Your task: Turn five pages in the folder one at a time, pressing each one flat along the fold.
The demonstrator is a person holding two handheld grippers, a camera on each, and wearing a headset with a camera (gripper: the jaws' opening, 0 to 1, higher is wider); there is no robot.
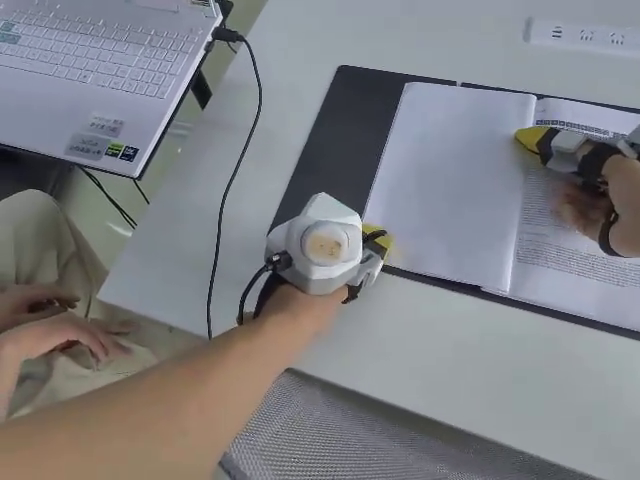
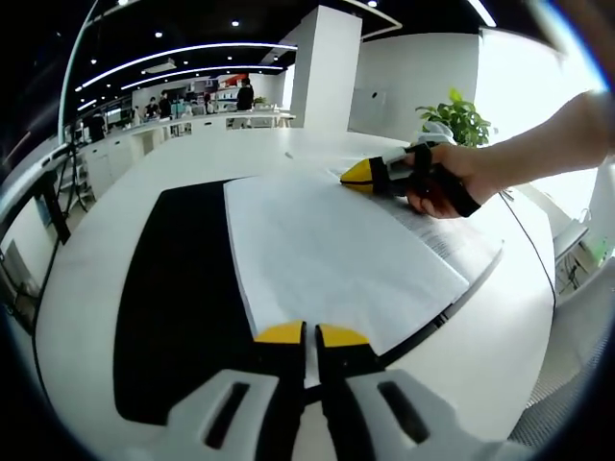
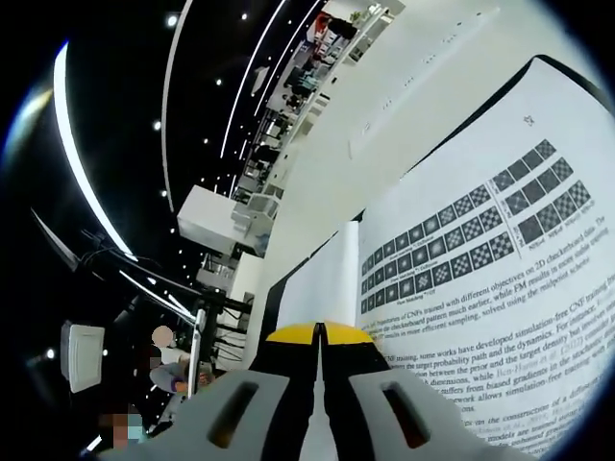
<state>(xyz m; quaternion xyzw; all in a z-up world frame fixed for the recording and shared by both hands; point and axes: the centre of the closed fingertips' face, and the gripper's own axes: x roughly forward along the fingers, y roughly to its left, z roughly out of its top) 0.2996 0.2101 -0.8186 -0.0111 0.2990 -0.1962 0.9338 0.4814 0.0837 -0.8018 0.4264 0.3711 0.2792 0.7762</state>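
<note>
Head view shows us the folder open on the table; our left gripper is clenched at the blank page's near edge, our right gripper clenched at the fold.

An open-plan office: a laptop, rows of desks, strip ceiling lights, a potted plant.

Our left gripper rests at the near edge of the folder, jaws together, forearm stretched out behind it. Our right gripper, jaws also together, lies by the folder's fold.
</note>
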